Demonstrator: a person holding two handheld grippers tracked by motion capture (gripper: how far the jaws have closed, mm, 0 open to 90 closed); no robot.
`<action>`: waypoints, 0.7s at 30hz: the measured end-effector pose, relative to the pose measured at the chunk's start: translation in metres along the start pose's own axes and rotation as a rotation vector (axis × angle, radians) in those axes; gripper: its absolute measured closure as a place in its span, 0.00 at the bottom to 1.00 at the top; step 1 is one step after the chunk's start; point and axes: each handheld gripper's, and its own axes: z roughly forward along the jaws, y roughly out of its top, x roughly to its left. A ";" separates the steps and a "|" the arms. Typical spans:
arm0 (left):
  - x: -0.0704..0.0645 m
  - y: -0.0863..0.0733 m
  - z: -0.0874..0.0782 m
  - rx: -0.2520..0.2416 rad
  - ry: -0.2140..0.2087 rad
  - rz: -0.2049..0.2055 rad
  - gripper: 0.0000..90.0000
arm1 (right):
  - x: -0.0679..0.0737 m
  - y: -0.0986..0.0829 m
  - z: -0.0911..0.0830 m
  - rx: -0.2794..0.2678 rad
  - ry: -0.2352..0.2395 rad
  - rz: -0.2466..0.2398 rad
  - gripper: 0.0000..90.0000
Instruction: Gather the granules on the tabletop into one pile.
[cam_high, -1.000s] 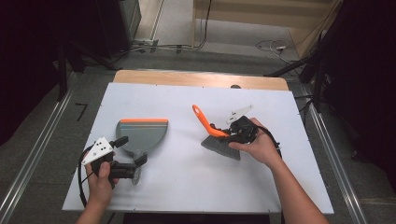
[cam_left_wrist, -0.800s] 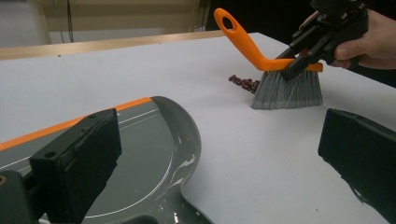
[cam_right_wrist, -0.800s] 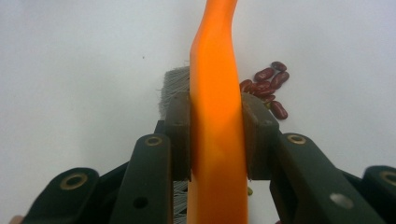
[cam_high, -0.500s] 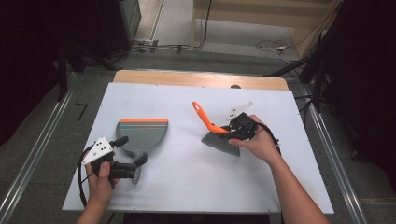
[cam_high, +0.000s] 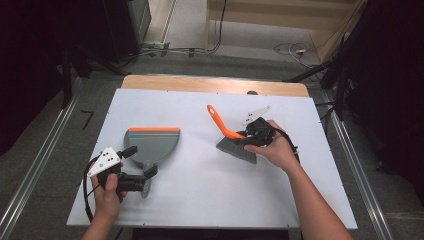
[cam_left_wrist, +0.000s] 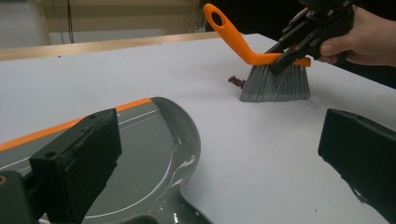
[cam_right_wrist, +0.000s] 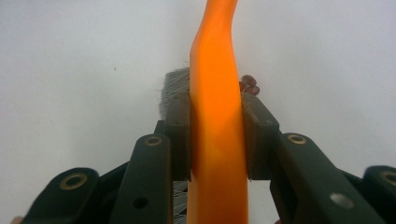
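One brush (cam_right_wrist: 217, 107) between tool (cam_right_wrist: 216, 140) jaws (upright)

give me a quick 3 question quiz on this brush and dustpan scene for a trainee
1. True or false: the right gripper is clamped on the orange handle of the brush.
2. What lies on the table right beside the brush bristles? A) small dark red bits B) a coin C) a sponge
3. Fill in: the left gripper has its jaws ____ on either side of the rear of the dustpan.

Key:
1. True; both jaws press the handle in the right gripper view.
2. A; the dark red bits sit at the edge of the bristles.
3. Open; the jaws stand wide apart in the left gripper view.
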 end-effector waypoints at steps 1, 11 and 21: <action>0.000 0.000 0.000 0.000 0.000 0.000 0.00 | 0.000 0.000 0.000 -0.001 -0.002 0.002 0.74; -0.001 0.000 0.001 0.002 -0.001 0.002 0.00 | 0.005 0.007 -0.006 0.019 0.012 0.005 0.75; 0.000 0.001 -0.001 -0.001 0.000 0.000 0.00 | -0.009 0.018 -0.031 -0.060 -0.009 0.058 0.75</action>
